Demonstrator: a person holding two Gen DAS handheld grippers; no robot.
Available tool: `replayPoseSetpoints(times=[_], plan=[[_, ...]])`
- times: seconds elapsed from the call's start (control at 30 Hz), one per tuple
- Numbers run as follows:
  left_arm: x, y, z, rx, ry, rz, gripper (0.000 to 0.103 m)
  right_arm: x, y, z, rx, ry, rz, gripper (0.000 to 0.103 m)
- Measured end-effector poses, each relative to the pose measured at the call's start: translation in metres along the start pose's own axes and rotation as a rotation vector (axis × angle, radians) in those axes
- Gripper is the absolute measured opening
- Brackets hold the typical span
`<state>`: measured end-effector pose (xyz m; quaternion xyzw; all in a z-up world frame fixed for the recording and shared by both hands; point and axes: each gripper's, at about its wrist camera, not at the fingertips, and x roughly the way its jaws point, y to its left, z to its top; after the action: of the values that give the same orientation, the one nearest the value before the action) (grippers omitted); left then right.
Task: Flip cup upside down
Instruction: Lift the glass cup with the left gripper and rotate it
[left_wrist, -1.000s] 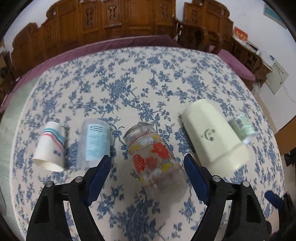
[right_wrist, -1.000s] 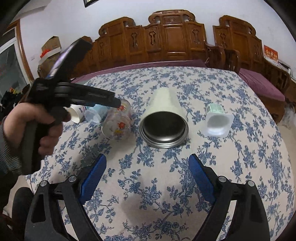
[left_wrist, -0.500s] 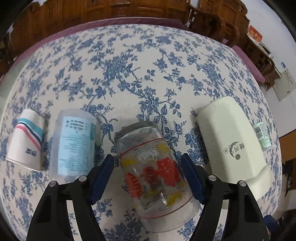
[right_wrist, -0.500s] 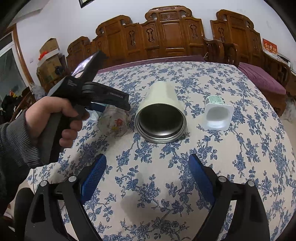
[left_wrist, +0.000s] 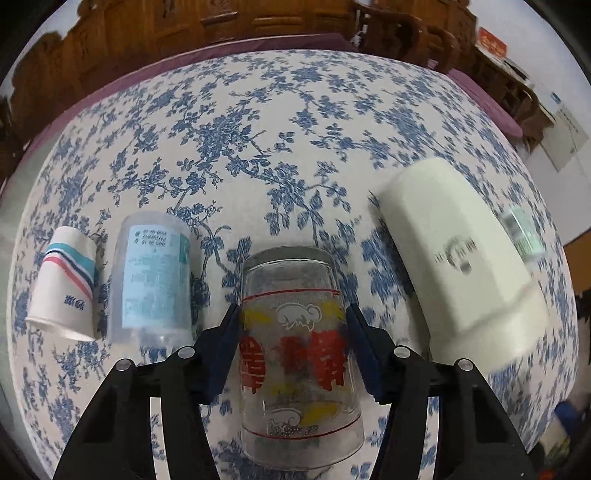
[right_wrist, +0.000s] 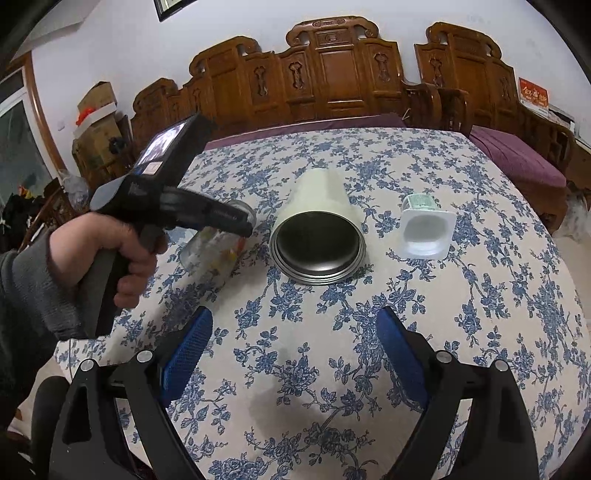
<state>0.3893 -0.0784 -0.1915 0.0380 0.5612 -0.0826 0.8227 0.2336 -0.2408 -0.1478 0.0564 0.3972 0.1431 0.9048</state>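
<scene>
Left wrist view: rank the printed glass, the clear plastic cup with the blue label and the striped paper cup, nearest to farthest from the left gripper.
1. Printed glass: lying between the jaws of the left gripper.
2. Clear plastic cup with the blue label: lying just left of the glass.
3. Striped paper cup: lying at the far left.

Left wrist view looks down close; right views lower, farther; both share the cream tumbler (left_wrist: 463, 254) (right_wrist: 319, 218).

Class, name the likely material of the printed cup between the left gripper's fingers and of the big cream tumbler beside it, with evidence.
Printed cup: probably clear glass; the tablecloth shows through behind its red and yellow print. Cream tumbler: likely steel inside, given its dark metallic interior, with a matte cream coating.
</scene>
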Motion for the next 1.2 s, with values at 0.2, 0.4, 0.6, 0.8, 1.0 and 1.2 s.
replayPoseSetpoints(times=[0.2,0.4,0.6,0.8,1.0,1.2], plan=[[-0.034,-0.002,-0.024,0.041,-0.053,-0.02,0.054,-0.01,0.006,0.0,-0.004,-0.015,-0.003,0.092],[-0.07,-0.004,-0.052,0.067,-0.096,-0.059,0.054,-0.025,0.005,0.0,0.005,-0.037,-0.016,0.092],[-0.085,-0.011,-0.088,0.078,-0.106,-0.082,0.054,-0.04,-0.001,-0.002,0.025,-0.055,-0.033,0.092],[-0.07,-0.011,-0.113,0.068,-0.071,-0.094,0.054,-0.045,-0.002,-0.007,0.027,-0.052,-0.047,0.092],[-0.055,-0.005,-0.125,0.049,-0.046,-0.085,0.055,-0.051,0.004,-0.01,0.01,-0.049,-0.058,0.092],[-0.064,0.002,-0.131,0.036,-0.064,-0.092,0.054,-0.055,0.011,-0.007,-0.008,-0.053,-0.067,0.092]])
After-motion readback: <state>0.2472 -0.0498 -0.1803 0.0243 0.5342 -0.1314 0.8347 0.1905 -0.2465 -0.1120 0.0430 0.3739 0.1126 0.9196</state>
